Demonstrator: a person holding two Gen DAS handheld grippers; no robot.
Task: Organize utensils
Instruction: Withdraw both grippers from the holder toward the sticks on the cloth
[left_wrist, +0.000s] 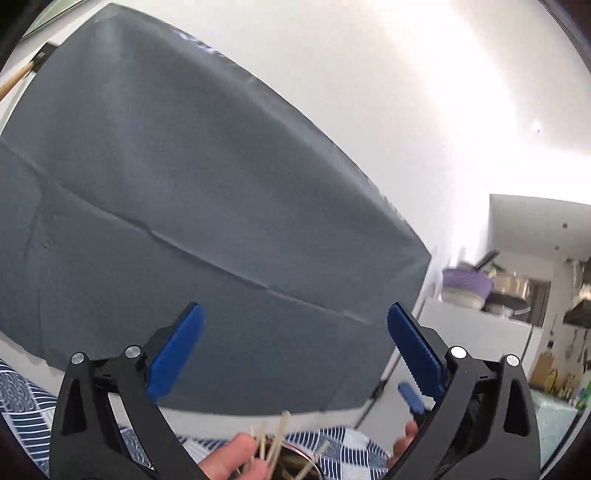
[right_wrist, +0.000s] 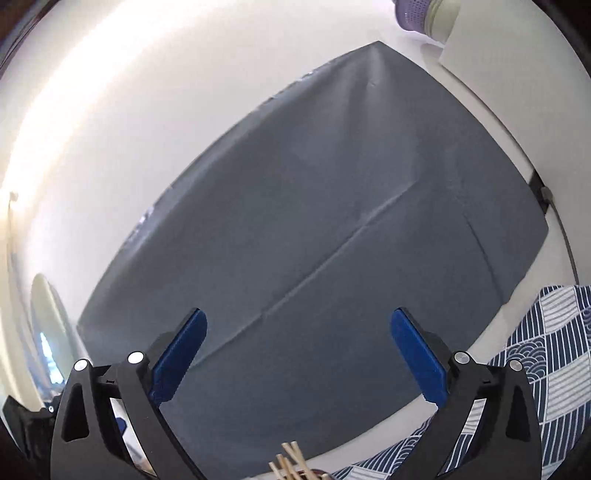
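My left gripper (left_wrist: 295, 347) is open and empty, raised and facing a grey cloth-covered panel (left_wrist: 192, 206). Below it, at the bottom edge, tips of several wooden chopsticks (left_wrist: 275, 443) stand in a round holder (left_wrist: 299, 461), with the other gripper's blue fingertip (left_wrist: 412, 397) and a hand close by. My right gripper (right_wrist: 299, 350) is open and empty, also tilted up at the grey panel (right_wrist: 332, 229). Chopstick tips (right_wrist: 290, 463) show at the bottom edge of the right wrist view, below the fingers.
A blue and white patterned tablecloth (right_wrist: 546, 354) covers the table; it also shows in the left wrist view (left_wrist: 26, 398). A white cabinet with a purple basket (left_wrist: 467, 282) and pots stands at the right. A wooden-handled tool (left_wrist: 22, 75) leans at the upper left.
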